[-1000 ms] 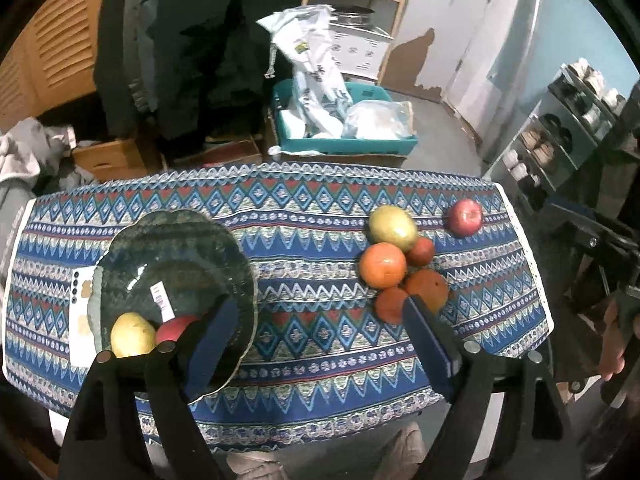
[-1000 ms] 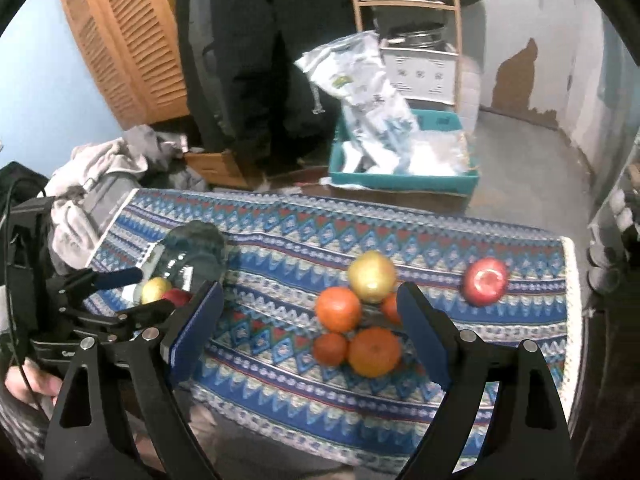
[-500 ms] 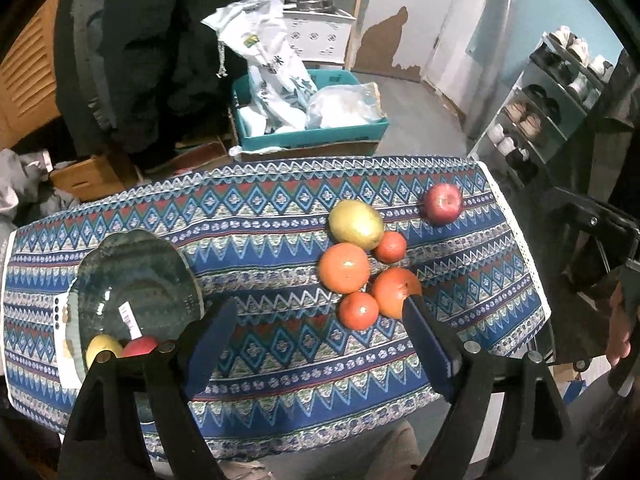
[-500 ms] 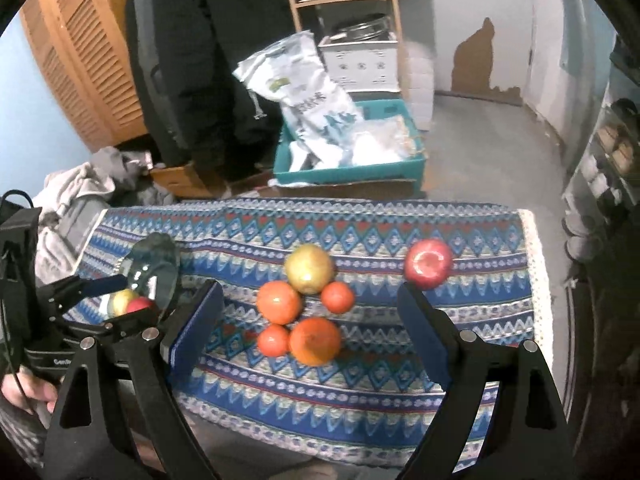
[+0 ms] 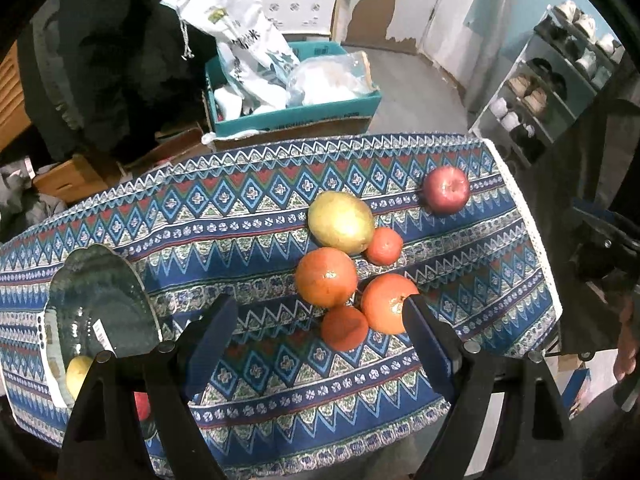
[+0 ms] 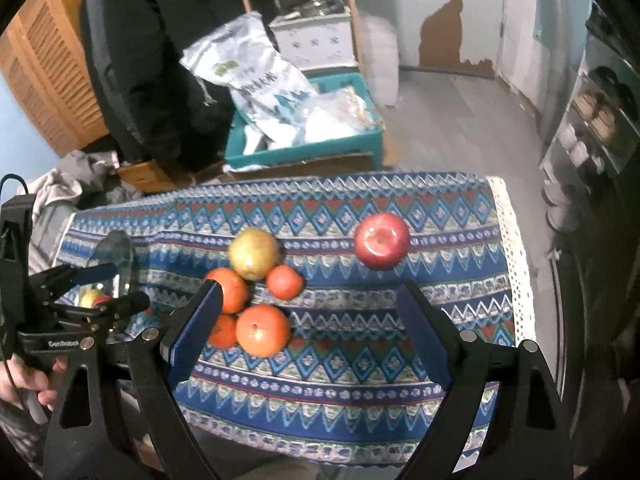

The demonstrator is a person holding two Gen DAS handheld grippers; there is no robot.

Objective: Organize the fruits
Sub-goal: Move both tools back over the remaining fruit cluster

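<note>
A yellow-green pear [image 5: 341, 222] [image 6: 254, 253], several oranges [image 5: 326, 276] [image 6: 262, 331] and a red apple [image 5: 446, 189] [image 6: 382, 240] lie on the patterned tablecloth [image 5: 260, 208]. A glass bowl [image 5: 100, 300] at the left holds a yellow fruit [image 5: 78, 374] and a red one [image 5: 141, 405]. My left gripper [image 5: 320, 328] is open and empty, above the near oranges. My right gripper [image 6: 308, 316] is open and empty, above the cloth right of the oranges. The left gripper also shows in the right wrist view [image 6: 108, 286].
A teal box [image 5: 296, 108] with bags stands on the floor behind the table. A shoe rack [image 5: 560, 76] is at the right. A wooden louvred door [image 6: 48, 60] and a cardboard box [image 5: 72, 178] are at the left. The table's right edge [image 6: 516, 264] has white lace.
Both grippers have moved to the right, away from the bowl. The fruit pile now sits between the left gripper's fingers and the bowl has slid to the left edge. Both stay open.
</note>
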